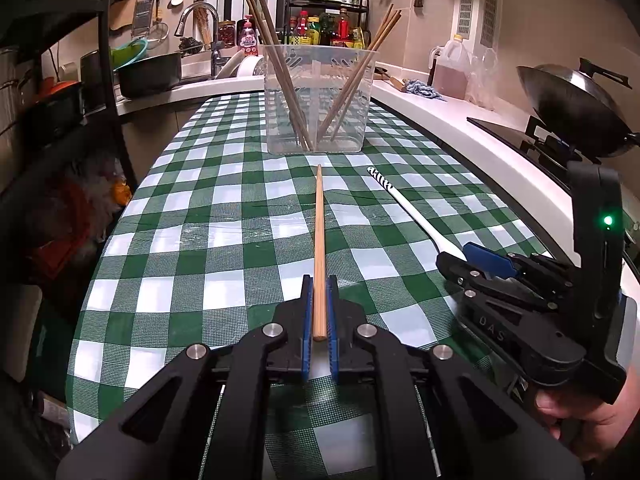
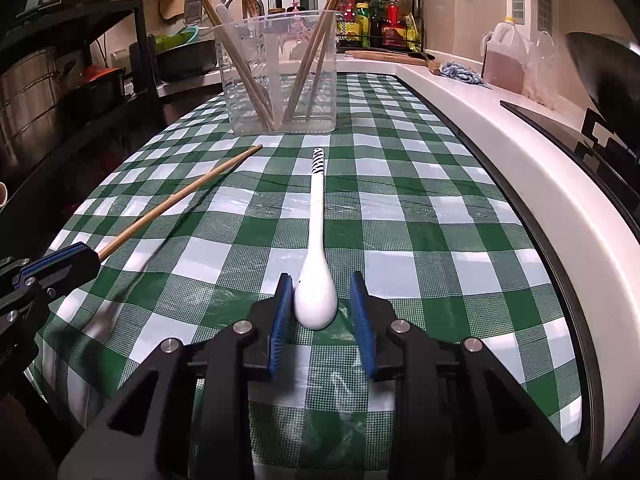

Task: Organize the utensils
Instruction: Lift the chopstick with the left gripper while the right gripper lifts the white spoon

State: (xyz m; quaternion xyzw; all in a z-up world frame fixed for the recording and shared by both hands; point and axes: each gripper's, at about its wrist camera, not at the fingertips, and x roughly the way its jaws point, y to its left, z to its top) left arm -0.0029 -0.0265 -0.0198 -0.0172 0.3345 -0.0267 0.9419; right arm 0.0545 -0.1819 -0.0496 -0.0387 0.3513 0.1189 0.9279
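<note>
One readable marking, "DAS", sits on the right hand-held gripper [image 1: 474,258].

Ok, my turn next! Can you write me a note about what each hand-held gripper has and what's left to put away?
Left hand-held gripper: shut on one chopstick, tip pointing at the clear tub.
Right hand-held gripper: open, white spoon lying on the table between its pads, not gripped.
Done: several chopsticks already stand in the tub.
Left: drop in this chopstick, then grab and add the spoon.
</note>
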